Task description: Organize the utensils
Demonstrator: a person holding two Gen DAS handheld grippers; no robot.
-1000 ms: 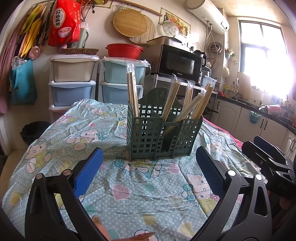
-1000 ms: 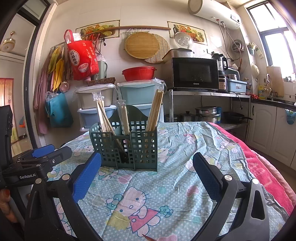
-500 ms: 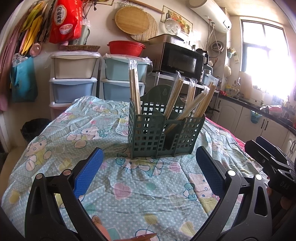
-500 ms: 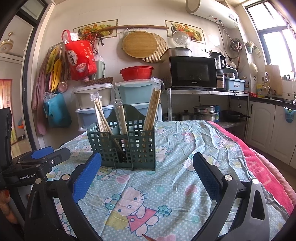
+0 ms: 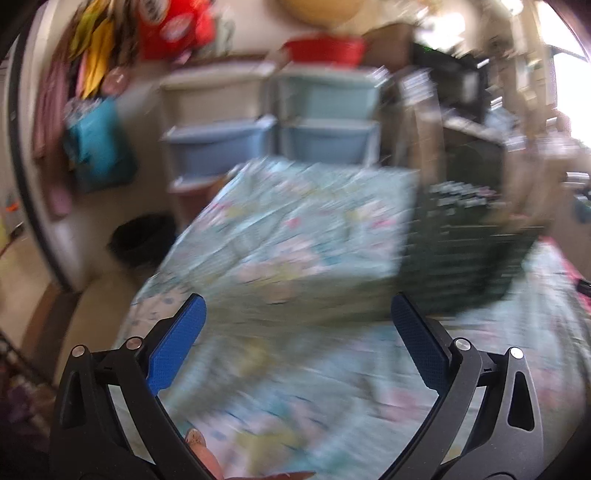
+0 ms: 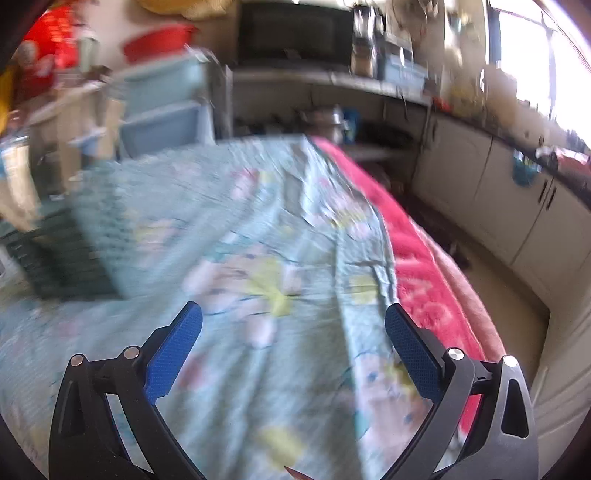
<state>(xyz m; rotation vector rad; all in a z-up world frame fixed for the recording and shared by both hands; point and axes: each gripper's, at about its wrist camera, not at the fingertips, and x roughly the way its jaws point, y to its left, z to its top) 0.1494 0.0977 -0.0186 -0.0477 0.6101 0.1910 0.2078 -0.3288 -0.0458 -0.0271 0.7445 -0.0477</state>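
Both views are smeared by motion. The dark green utensil caddy (image 5: 465,254) sits at the right of the left wrist view, its chopsticks only a pale blur above it. In the right wrist view the caddy (image 6: 62,254) lies at the far left edge. My left gripper (image 5: 298,314) is open over the patterned tablecloth (image 5: 295,229), well left of the caddy, holding nothing. My right gripper (image 6: 293,319) is open too, above the tablecloth (image 6: 266,236) to the caddy's right, with nothing between its blue pads.
Stacked plastic drawers (image 5: 273,114) stand against the back wall, with a black bin (image 5: 140,236) on the floor to the left. A pink blanket (image 6: 413,266) edges the table's right side, beside white cabinets (image 6: 517,206). A microwave (image 6: 295,33) sits behind.
Both grippers have swung quickly apart: the left view turned left, the right view turned right, so the caddy slid from the centre to each frame's edge. Both stayed open.
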